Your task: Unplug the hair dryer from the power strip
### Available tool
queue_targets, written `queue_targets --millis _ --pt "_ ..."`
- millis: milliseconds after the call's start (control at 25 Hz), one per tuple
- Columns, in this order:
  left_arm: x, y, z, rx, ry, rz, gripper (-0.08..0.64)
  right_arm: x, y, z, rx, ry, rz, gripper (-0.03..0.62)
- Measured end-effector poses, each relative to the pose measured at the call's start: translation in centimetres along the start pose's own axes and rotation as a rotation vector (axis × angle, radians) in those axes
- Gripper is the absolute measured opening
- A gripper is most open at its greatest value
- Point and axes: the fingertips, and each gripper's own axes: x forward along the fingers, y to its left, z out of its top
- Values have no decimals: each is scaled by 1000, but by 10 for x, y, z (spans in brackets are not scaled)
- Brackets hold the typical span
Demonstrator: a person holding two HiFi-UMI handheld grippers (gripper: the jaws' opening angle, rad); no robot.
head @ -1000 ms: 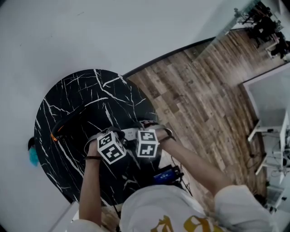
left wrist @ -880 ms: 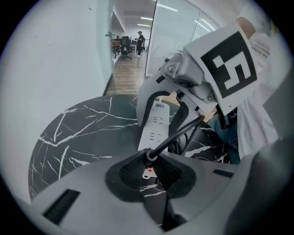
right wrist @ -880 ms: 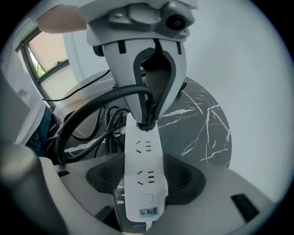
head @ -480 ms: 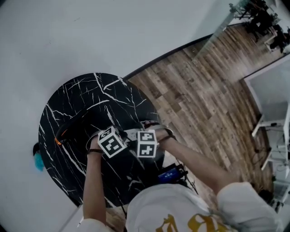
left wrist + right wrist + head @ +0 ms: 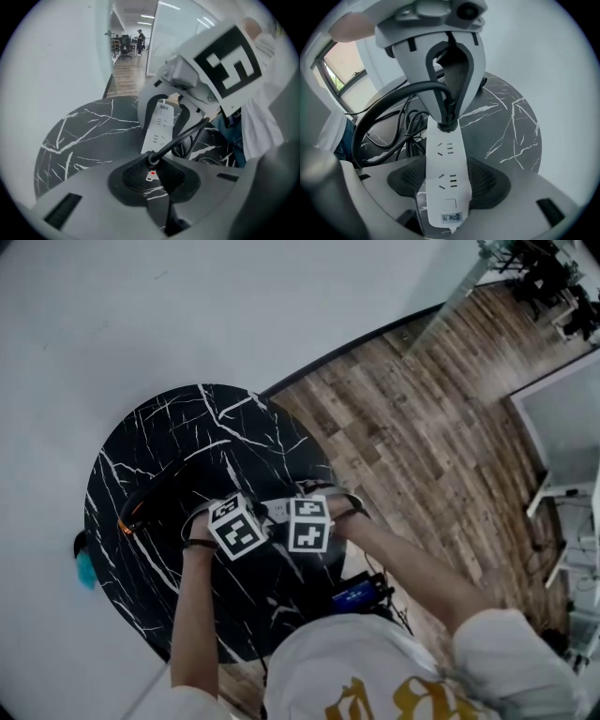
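A white power strip [image 5: 446, 180] lies on the black marble table [image 5: 169, 437], and my right gripper [image 5: 445, 187] is shut on its near end. A black plug [image 5: 446, 123] sits at the strip's far end, its thick black cable [image 5: 393, 93] looping off to the left. My left gripper [image 5: 151, 169] is shut on that plug [image 5: 151, 160], facing the right gripper [image 5: 164, 105] along the strip [image 5: 161, 123]. I cannot tell whether the plug's pins are still in the socket. In the head view the two marker cubes hide the jaws, and only a bit of the strip [image 5: 277, 510] shows.
Coiled black cables [image 5: 396, 136] lie beside the strip. A dark curved object with an orange end [image 5: 131, 517], possibly the hair dryer, rests on the table's left. The wood floor [image 5: 422, 427] lies right of the table. A teal thing [image 5: 84, 566] sits at the table's left edge.
Both grippers stay together over the strip. Only the head view has shifted slightly.
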Motion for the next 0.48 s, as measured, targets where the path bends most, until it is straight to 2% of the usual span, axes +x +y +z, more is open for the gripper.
queue_targets --millis 80,120,280,320,440,480 --pt "1 -2 -2 59 35 78 48 1 1 1 11 0 21 268" --pt "1 -2 -4 61 42 87 46 1 2 2 11 2 26 268" --pt "0 -1 -5 -64 3 -60 51 0 2 2 -11 3 18 267" --pt "-1 -1 -4 -64 -1 -61 52 0 1 2 -9 0 21 267" --pt "-2 -1 -3 29 26 71 48 2 2 2 17 17 53 268" --pt "-2 -2 -4 39 30 98 44 2 2 2 23 26 66 268"
